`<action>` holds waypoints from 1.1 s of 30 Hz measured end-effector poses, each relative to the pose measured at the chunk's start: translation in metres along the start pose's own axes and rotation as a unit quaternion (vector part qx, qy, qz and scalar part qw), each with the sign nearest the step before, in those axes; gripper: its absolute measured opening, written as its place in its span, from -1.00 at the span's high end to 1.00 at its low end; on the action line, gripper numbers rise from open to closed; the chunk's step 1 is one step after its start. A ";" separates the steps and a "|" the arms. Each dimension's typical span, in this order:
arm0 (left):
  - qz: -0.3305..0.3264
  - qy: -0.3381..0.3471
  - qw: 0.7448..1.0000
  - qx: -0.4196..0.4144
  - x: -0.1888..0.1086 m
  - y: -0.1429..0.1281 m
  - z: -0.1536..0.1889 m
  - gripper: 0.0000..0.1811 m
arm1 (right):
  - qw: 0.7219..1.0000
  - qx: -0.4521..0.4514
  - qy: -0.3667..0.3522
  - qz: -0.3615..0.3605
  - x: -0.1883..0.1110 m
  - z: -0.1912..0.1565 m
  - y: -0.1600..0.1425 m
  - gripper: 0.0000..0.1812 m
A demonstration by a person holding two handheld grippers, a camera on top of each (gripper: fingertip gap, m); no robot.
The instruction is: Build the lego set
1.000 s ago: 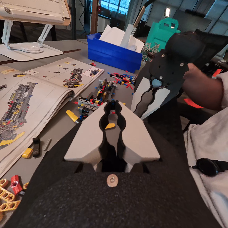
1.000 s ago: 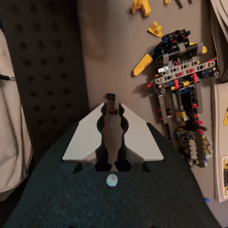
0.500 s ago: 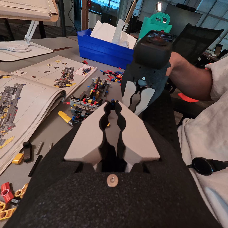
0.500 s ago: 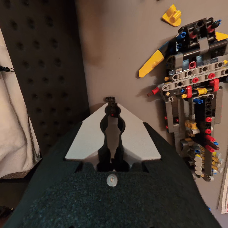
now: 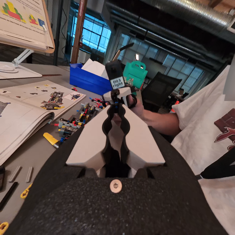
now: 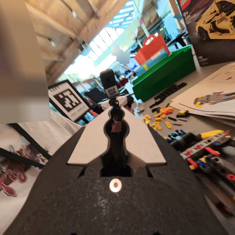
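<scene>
Grey and matte, the table [image 5: 31,150] spreads below and to the left of the left tongs [image 5: 116,108], strewn with loose lego pieces. The left tongs are clenched on a small black piece with blue pins [image 5: 115,106], held in the air tip to tip with the right tongs [image 5: 115,94]. The right tongs [image 6: 115,111] are clenched on a black angled beam [image 6: 114,103], which meets the left tongs [image 6: 113,101] straight ahead of them. The half-built lego model [image 5: 76,120] lies on the table just left of the left tongs, beside an open instruction booklet [image 5: 25,114]. A blue bin [image 5: 87,81] with white paper stands farther off, behind the model. Beyond the right tongs sit a green bin [image 6: 165,77] and yellow pieces [image 6: 159,118]. The room behind is industrial, with large paned windows [image 5: 94,36] and a silver duct [image 5: 190,14] overhead.
</scene>
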State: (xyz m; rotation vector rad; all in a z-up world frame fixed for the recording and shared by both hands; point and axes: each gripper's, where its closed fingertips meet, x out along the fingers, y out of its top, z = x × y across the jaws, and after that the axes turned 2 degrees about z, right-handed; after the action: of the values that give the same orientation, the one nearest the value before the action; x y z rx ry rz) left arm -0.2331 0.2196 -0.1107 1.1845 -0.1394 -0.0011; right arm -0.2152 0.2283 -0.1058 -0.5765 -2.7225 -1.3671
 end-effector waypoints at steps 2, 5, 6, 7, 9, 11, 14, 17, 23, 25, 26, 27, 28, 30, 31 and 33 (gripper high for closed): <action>0.011 0.009 1.000 -0.010 -0.001 0.003 -0.004 0.94 | 0.999 0.033 0.020 0.015 0.006 -0.004 -0.003 0.94; 0.017 0.012 1.000 -0.014 0.000 0.005 -0.005 0.94 | 0.997 0.063 0.037 0.035 0.013 -0.005 -0.004 0.94; 0.012 0.014 1.000 -0.013 0.001 0.003 -0.005 0.94 | 0.996 0.072 0.038 0.029 0.014 -0.004 -0.007 0.93; 0.005 0.015 1.000 -0.013 0.002 0.000 -0.006 0.94 | 0.996 0.072 0.036 0.039 0.014 -0.002 -0.004 0.94; 0.003 0.013 1.000 -0.020 0.003 -0.002 -0.006 0.94 | 0.996 0.071 0.030 0.035 0.014 0.001 -0.005 0.93; 0.007 0.015 0.999 -0.027 0.004 -0.002 -0.007 0.94 | 0.995 0.083 0.032 0.036 0.014 0.003 -0.007 0.93; 0.008 0.022 0.999 -0.028 0.004 -0.002 -0.010 0.94 | 0.996 0.079 0.027 0.039 0.014 0.005 -0.006 0.93; 0.012 0.033 0.999 -0.024 0.004 -0.001 -0.012 0.94 | 0.995 0.085 0.028 0.044 0.015 0.007 -0.005 0.93; 0.017 0.065 0.998 0.000 0.006 0.000 -0.015 0.94 | 0.995 0.081 0.025 0.056 0.014 0.009 -0.003 0.93; 0.019 0.055 0.998 -0.019 0.005 0.000 -0.015 0.93 | 0.997 0.058 0.015 0.051 0.015 0.009 -0.004 0.93; 0.019 0.052 0.998 -0.023 0.005 0.000 -0.015 0.93 | 0.998 0.048 0.012 0.048 0.015 0.009 -0.005 0.93; 0.019 0.052 0.998 -0.022 0.004 0.000 -0.015 0.93 | 0.998 0.040 0.008 0.047 0.015 0.009 -0.005 0.93; 0.018 0.051 0.998 -0.020 0.004 -0.001 -0.014 0.93 | 0.998 0.037 0.007 0.047 0.016 0.009 -0.006 0.93; 0.016 0.047 0.999 -0.020 0.004 -0.001 -0.013 0.93 | 0.999 0.030 0.006 0.043 0.016 0.008 -0.007 0.93; 0.013 0.047 0.999 -0.017 0.004 -0.002 -0.013 0.93 | 0.999 0.024 0.003 0.039 0.016 0.008 -0.008 0.93; 0.003 0.044 0.999 -0.010 0.004 -0.003 -0.012 0.94 | 1.000 0.018 0.006 0.023 0.015 0.008 -0.010 0.93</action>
State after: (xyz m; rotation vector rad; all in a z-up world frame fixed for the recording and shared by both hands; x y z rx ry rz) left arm -0.2277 0.2288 -0.1178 1.1613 -0.0648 0.0558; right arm -0.2319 0.2334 -0.1151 -0.6233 -2.7008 -1.3055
